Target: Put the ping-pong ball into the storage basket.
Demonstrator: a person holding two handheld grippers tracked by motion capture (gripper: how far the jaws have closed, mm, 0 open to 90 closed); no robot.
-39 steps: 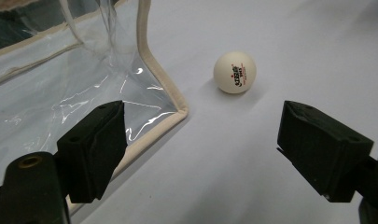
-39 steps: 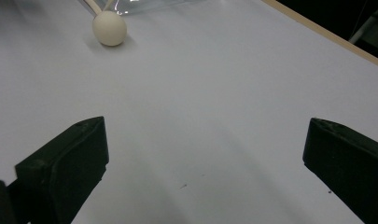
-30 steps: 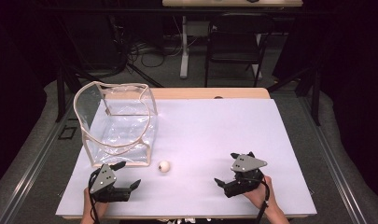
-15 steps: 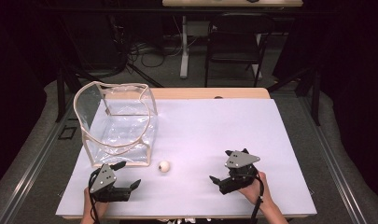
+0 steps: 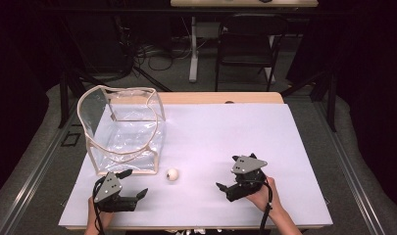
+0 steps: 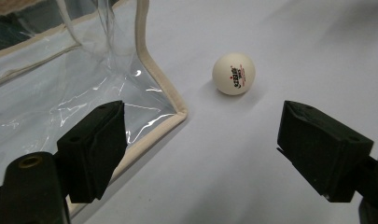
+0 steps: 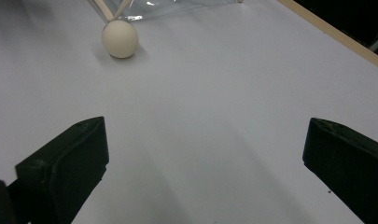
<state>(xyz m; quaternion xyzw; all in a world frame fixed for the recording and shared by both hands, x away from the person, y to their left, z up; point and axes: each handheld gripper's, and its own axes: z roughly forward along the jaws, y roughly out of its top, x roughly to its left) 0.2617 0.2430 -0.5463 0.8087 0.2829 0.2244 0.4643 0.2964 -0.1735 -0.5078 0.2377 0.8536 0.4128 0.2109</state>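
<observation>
A white table-tennis ball (image 5: 172, 174) lies on the white table top (image 5: 225, 132), just off the front right corner of a clear plastic bag with beige trim (image 5: 122, 129). My left gripper (image 5: 135, 184) is open near the front edge, pointing at the ball (image 6: 234, 73); its left jaw stands beside the bag's corner (image 6: 144, 70). My right gripper (image 5: 226, 180) is open too, to the ball's right and aimed left at it. In the right gripper view the ball (image 7: 120, 38) sits far ahead of the spread jaws, with the bag (image 7: 168, 7) behind it.
The bag stands open-topped at the left rear of the table. A wooden table edge (image 7: 336, 35) runs along the far side. Beyond it stand a black chair (image 5: 247, 44) and a desk leg (image 5: 192, 49) on a dark floor with cables.
My right gripper has shifted a little to the left, towards the ball. The left gripper, the ball and the bag have hardly moved.
</observation>
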